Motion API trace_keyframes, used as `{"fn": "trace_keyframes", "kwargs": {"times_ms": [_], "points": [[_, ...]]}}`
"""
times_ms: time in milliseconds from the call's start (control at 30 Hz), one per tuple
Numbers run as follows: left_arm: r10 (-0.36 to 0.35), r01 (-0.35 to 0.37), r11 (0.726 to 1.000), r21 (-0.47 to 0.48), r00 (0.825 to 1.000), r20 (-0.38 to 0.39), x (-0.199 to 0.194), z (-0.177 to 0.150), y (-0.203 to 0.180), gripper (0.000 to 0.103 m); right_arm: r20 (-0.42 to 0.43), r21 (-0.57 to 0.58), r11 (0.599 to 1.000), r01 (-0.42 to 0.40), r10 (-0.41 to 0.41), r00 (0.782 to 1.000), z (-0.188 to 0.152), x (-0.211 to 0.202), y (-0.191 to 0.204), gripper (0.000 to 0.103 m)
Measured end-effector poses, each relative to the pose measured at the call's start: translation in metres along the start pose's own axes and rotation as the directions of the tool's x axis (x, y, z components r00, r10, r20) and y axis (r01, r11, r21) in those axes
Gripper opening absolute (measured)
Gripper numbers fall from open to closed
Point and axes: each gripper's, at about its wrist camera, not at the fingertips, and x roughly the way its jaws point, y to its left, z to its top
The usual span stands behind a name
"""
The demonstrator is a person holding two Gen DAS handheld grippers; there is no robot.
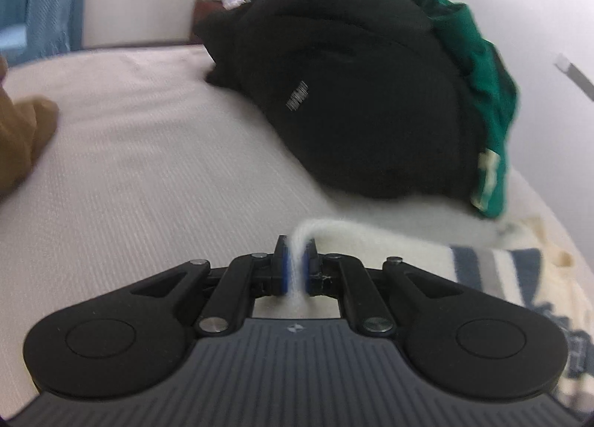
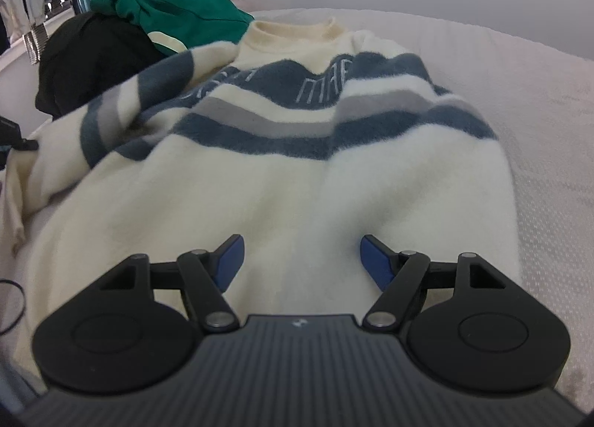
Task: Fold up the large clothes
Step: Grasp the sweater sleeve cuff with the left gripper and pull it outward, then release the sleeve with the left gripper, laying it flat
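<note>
sweater lies flat on the bed, straight ahead of the right tongs, long axis running away from them: hem nearest, collar far. right tongs spread wide, nothing between the pads, hovering over the hem end. left tongs clamped tight on a pinch of the white fleece, which trails off to their right toward the striped part. black hoodie and green top sit piled ahead of them. judgement: right tongs nearer the hem, so the hem corner is theirs.
</note>
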Motion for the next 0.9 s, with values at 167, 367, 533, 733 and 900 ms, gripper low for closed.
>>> {"fn": "trace_keyframes", "kwargs": {"times_ms": [167,367,533,733,900], "points": [[0.076,-0.070,0.995,-0.075,0.994,0.081,0.013,0.026,0.019,0.008,0.003,-0.006,1.000,0.016,-0.016,1.000,0.001,0.006,0.003,0.072],[0.162,-0.154,0.983,-0.102,0.984,0.073,0.044,0.037,0.049,0.008,0.004,-0.016,0.999,0.031,-0.031,1.000,0.002,0.012,0.005,0.073],[0.155,-0.153,0.987,-0.048,0.986,0.055,0.051,0.029,0.048,0.009,0.000,-0.033,0.999,0.044,-0.044,0.999,0.002,0.015,0.008,0.073],[0.109,-0.107,0.994,-0.020,0.992,0.068,0.034,0.027,0.039,0.017,0.003,-0.035,0.998,0.047,-0.047,0.999,0.002,0.015,0.008,0.073],[0.021,-0.020,1.000,-0.012,0.996,0.088,0.007,0.020,0.039,0.048,0.011,-0.041,0.998,0.046,-0.045,0.999,0.001,0.012,0.009,0.073]]}}
